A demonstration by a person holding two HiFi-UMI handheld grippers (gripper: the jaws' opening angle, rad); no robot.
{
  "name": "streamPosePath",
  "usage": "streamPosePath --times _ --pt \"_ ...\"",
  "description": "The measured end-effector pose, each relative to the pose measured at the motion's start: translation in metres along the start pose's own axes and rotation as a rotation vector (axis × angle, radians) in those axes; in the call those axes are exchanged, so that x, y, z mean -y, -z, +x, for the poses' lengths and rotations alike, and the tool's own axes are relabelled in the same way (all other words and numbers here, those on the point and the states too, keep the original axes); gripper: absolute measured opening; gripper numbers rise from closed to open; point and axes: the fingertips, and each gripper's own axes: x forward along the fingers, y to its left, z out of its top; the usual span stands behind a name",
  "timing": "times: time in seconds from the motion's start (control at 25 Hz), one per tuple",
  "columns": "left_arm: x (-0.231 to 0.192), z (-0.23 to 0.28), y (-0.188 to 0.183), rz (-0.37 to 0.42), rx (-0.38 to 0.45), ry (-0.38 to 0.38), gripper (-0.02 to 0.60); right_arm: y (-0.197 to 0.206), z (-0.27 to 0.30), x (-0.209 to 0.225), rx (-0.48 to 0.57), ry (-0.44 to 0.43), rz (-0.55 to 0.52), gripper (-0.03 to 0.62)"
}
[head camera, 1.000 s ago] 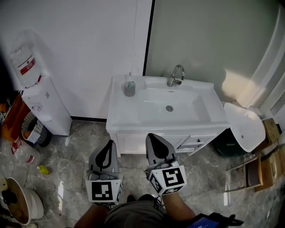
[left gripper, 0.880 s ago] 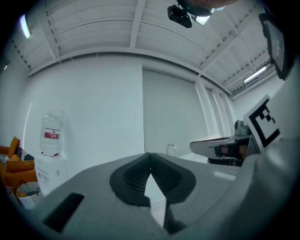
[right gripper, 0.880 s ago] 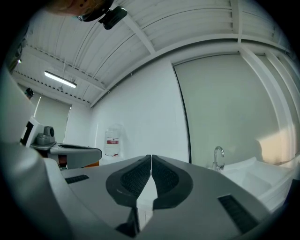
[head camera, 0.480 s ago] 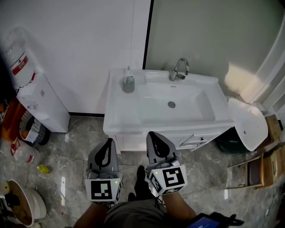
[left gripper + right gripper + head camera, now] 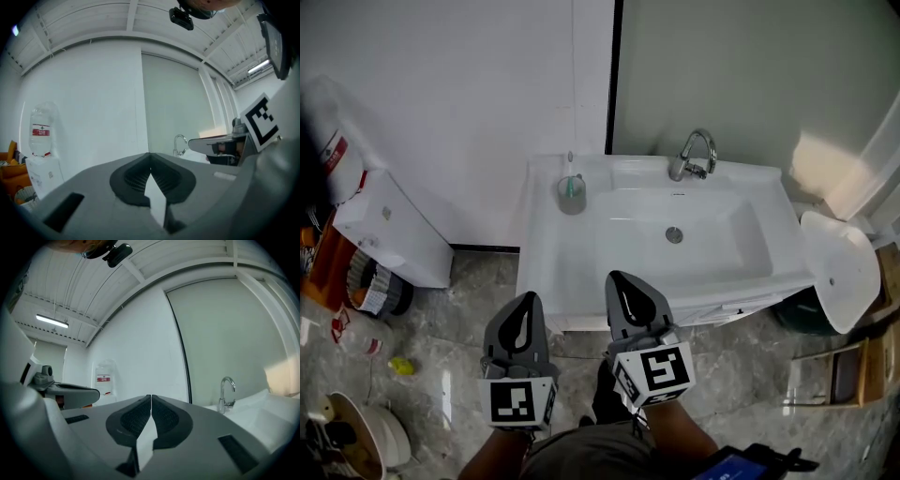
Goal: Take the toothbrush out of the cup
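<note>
A grey cup [image 5: 572, 195] stands on the back left corner of the white sink [image 5: 581, 258], with a toothbrush [image 5: 570, 176] upright in it. My left gripper [image 5: 522, 302] and right gripper [image 5: 622, 279] hang side by side in front of the sink's near edge, well short of the cup. Both point level toward the wall, and both are shut with nothing between the jaws. In the left gripper view the shut left gripper [image 5: 150, 167] faces the white wall; in the right gripper view the shut right gripper [image 5: 151, 397] does too. Neither gripper view shows the cup.
A chrome tap [image 5: 695, 157] rises at the sink's back edge, with the drain [image 5: 674, 234] in the basin. A water dispenser [image 5: 375, 225] stands left of the sink, with a bin [image 5: 384, 291] and clutter on the floor. A white lid-like object [image 5: 844, 272] sits right.
Both grippers have come closer to the sink, which now looms larger and lower in the head view. Their jaws stayed shut.
</note>
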Motion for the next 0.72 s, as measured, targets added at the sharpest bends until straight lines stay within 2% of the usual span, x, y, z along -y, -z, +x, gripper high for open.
streamPosePath --times 0.24,0.44,0.72 --pt "-0.016 0.057 -0.009 -0.006 -0.012 -0.037 0.014 -0.008 0.057 0.033 -0.003 -0.032 -0.001 0.015" --pt "-0.024 0.095 -0.018 -0.004 0.017 -0.073 0.014 -0.018 0.094 0.057 0.01 -0.065 -0.006 0.015" --pt "-0.044 0.116 -0.036 0.009 0.08 -0.155 0.014 -0.045 0.131 0.073 0.06 -0.119 -0.047 0.015"
